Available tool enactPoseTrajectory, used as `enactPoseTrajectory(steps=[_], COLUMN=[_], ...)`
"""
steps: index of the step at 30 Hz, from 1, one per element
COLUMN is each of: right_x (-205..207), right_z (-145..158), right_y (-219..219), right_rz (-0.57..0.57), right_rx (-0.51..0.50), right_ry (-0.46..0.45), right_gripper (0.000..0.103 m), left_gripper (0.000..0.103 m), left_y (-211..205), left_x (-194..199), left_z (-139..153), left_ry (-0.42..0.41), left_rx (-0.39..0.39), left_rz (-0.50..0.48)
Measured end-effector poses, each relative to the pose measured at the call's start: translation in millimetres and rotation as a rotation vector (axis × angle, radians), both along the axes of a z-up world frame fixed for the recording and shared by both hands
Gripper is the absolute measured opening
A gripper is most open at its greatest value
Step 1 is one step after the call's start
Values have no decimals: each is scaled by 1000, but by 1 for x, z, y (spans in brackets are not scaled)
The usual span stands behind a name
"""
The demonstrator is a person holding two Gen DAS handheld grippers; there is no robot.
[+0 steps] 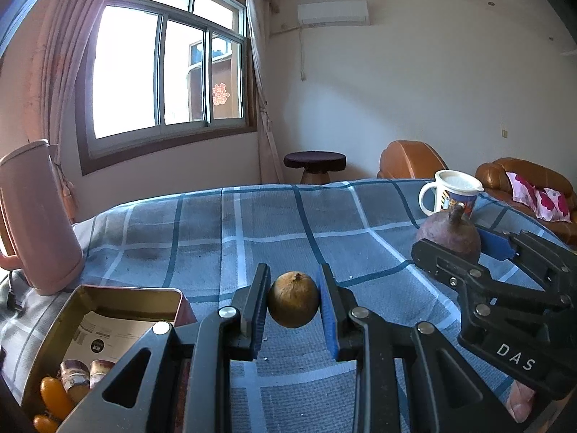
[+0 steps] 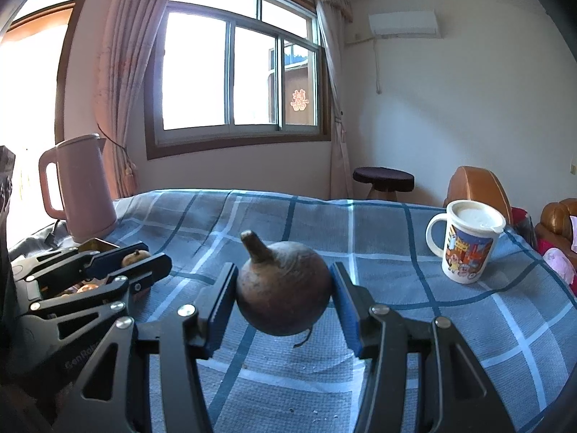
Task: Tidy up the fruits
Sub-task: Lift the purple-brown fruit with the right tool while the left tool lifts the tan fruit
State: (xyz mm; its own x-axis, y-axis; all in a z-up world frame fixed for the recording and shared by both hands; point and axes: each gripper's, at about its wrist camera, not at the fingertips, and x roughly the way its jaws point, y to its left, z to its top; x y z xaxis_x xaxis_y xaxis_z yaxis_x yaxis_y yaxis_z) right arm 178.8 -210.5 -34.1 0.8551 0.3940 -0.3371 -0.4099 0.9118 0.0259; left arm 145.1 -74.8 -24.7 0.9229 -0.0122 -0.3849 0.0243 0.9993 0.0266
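My left gripper (image 1: 294, 301) is shut on a small round brown fruit (image 1: 293, 299) and holds it above the blue checked tablecloth. My right gripper (image 2: 283, 294) is shut on a larger dark purple-brown fruit with a stem (image 2: 283, 290), also held above the cloth. In the left wrist view the right gripper (image 1: 465, 245) and its purple fruit (image 1: 449, 234) show at the right. In the right wrist view the left gripper (image 2: 131, 259) and its brown fruit (image 2: 135, 257) show at the left. A gold tin box (image 1: 54, 328) at lower left holds orange fruits (image 1: 54, 398) and small jars.
A pink kettle (image 1: 38, 216) stands at the table's left edge, also in the right wrist view (image 2: 83, 187). A white cartoon mug (image 2: 468, 241) stands at the far right of the table. A stool (image 1: 314, 164) and brown sofa (image 1: 526, 180) lie beyond the table.
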Motion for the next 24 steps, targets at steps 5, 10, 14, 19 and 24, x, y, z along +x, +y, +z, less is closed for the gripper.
enactPoseTrajectory(steps=[5,10,14,19,24], right_x=[-3,-8,-11,-14,-17], right_z=[1,1,2,3,2], right_y=[0,-1,-1,-1,-1], right_rz=[0,1,5,4,4], right_rx=[1,2,2,3,1], right_ry=[-10,-20,-24,-26,-25], right_gripper=[55,55,55,55,55], left_gripper=[28,28,28,28,28], left_y=[-1,0,-1,-1,-1], left_x=[-4,-8,-10,-13,-14], left_z=[1,1,1,1,1], left_ry=[-16,-25,-29,-27,-24], left_rx=[7,8,13,12,14], left_rz=[2,-1,-7,-15,-24])
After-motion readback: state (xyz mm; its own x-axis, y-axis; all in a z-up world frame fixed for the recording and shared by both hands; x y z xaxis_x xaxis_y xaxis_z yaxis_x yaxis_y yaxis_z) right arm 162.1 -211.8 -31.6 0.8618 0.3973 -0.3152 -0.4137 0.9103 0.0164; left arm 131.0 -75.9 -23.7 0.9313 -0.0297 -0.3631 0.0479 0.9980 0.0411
